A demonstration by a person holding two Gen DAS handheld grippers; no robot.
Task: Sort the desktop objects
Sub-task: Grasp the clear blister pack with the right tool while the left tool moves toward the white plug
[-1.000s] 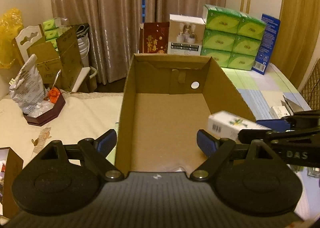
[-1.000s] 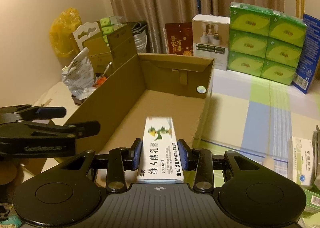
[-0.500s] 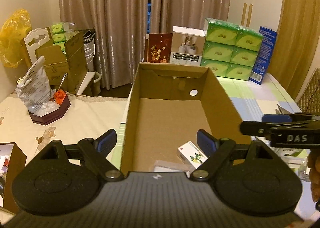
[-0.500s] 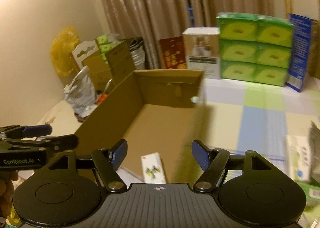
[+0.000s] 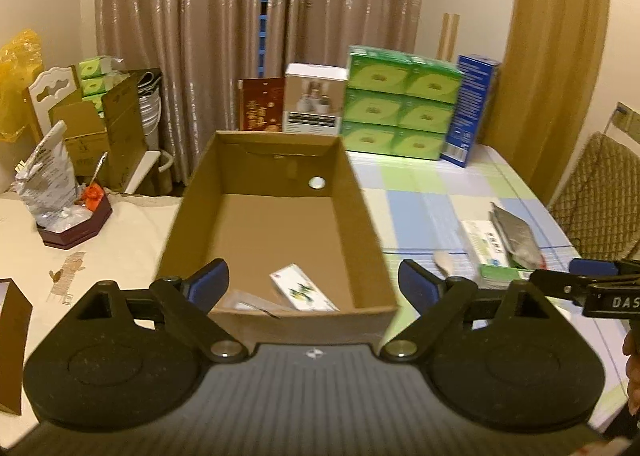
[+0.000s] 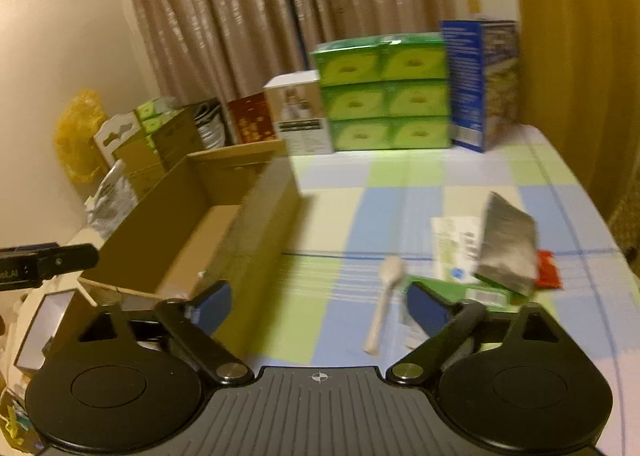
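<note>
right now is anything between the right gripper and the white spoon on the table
Nothing visible. The right hand-held gripper is open and empty, and the white spoon lies on bare checked tablecloth just ahead, between its fingers. The cardboard box stands off to the left.

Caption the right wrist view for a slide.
Open right tongs hover over the checked tablecloth near a white spoon, beside the cardboard box.

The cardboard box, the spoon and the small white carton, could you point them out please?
cardboard box (image 5: 362, 208), left wrist view, right wall.
spoon (image 6: 383, 302), right wrist view, handle.
small white carton (image 5: 302, 290), left wrist view, top face.
</note>
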